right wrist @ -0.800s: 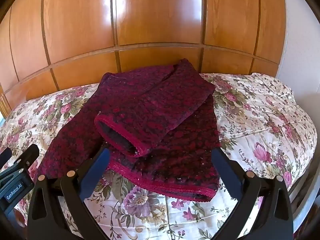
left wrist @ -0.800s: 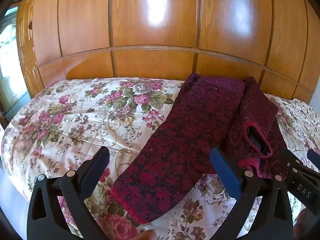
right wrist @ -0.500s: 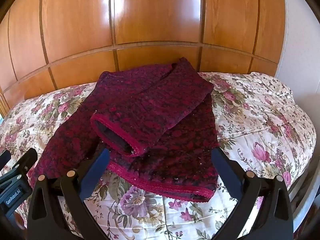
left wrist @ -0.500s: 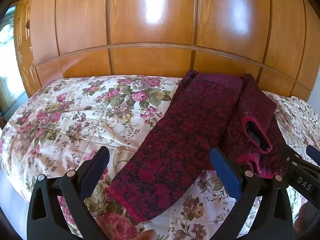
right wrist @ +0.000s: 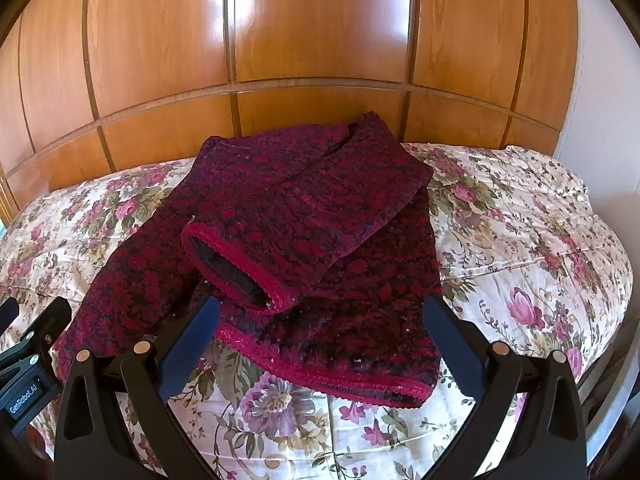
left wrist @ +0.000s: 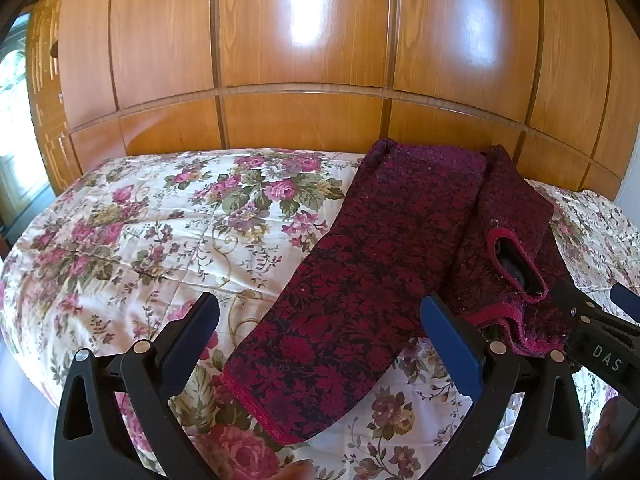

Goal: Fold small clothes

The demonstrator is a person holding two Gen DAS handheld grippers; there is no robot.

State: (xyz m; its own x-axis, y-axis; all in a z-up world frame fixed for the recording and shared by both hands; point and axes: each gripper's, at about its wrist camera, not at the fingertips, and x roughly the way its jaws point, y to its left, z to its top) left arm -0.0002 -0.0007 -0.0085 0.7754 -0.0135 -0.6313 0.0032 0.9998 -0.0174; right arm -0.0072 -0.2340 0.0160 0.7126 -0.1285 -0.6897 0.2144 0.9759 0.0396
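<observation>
A dark red, flower-patterned sweater (left wrist: pixel 360 280) lies flat on the floral bedspread (left wrist: pixel 160 220). One sleeve stretches toward me, its cuff (left wrist: pixel 260 412) near the bed's front edge. The other sleeve is folded across the body, its open cuff (right wrist: pixel 240 272) facing me, above the red-trimmed hem (right wrist: pixel 340 376). My left gripper (left wrist: pixel 319 300) hovers open over the stretched sleeve, apart from it. My right gripper (right wrist: pixel 322 301) hovers open over the folded cuff and hem, nothing between its fingers. Each gripper shows at the edge of the other's view, the right gripper (left wrist: pixel 600 336) and the left gripper (right wrist: pixel 28 360).
A tall glossy wooden headboard (left wrist: pixel 304 120) stands right behind the bed. A white wall (right wrist: pixel 600 80) closes the right side, a bright window (left wrist: pixel 12 128) the left. Bare bedspread (right wrist: pixel 520 240) lies on both sides of the sweater. The bed's edge drops off at the right.
Both views have shifted only slightly, with the sweater a little higher in frame. The sweater lies as before and both grippers stay open.
</observation>
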